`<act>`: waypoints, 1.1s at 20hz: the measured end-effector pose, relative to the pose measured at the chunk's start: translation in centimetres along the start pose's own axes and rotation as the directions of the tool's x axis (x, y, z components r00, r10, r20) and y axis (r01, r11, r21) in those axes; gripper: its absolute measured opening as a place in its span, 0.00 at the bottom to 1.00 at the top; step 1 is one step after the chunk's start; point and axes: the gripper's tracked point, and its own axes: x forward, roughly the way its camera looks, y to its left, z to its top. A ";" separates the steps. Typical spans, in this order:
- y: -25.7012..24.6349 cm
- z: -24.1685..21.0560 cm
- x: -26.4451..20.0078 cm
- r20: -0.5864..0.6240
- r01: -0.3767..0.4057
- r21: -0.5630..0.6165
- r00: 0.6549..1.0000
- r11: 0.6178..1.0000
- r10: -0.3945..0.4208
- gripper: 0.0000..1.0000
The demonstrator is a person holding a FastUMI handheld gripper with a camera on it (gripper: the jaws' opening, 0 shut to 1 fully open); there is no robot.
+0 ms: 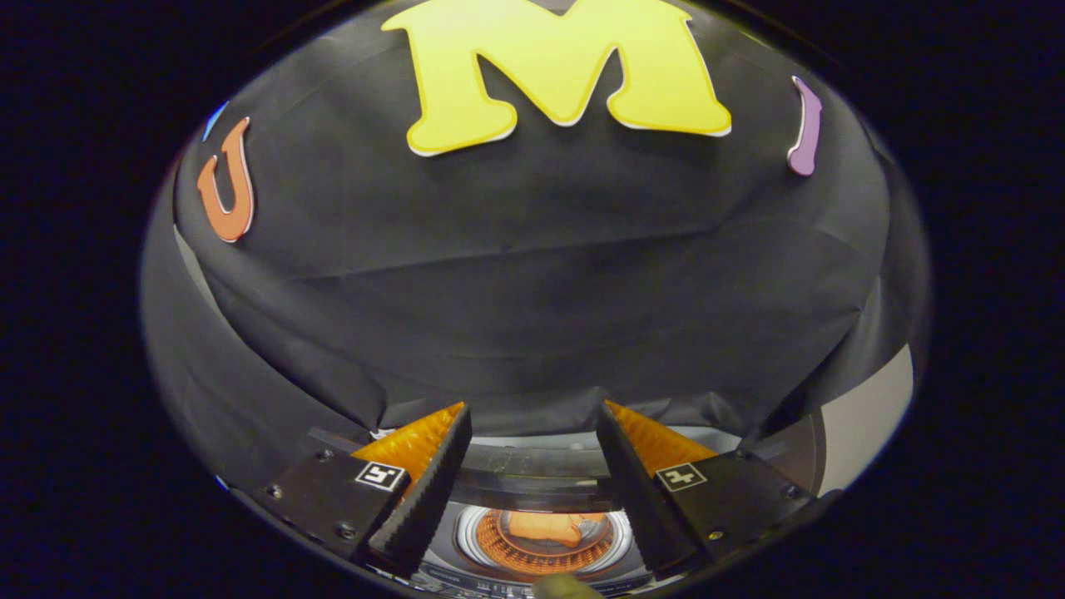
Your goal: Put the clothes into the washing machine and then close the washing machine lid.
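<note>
Orange cloth point(551, 527), a piece of clothing, lies inside the drum point(545, 541) of the washing machine point(532, 487), which sits low between the two fingers of the claw point(532, 424). The drum shows as a round opening ringed by a pale metal rim, its perforated wall glowing orange around the garment. Just beyond the drum, a dark curved band crosses from one finger to the other; it looks like the raised lid point(532, 478) or the back edge of the machine's top, though which of the two cannot be told from here. The claw is spread wide, its fingers well apart with nothing between them and nothing gripped; the ridged inner faces of both fingers are bare. It hangs above the machine, looking down past its own tips into the drum. Beyond the fingers hangs the black cloth wall point(532, 283) of the booth, creased across its middle and gathered in folds just behind the machine. Off to the right, past the edge of the cloth, a pale flat surface point(865, 424) shows.
</note>
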 end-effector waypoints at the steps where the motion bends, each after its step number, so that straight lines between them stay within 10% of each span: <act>1: -0.2 -0.5 0.4 -0.012 0.007 -0.005 1.000 1.000 -0.007 0.95; 22: 0.0 -3.8 -2.2 0.025 0.010 -0.028 1.000 1.000 -0.009 0.97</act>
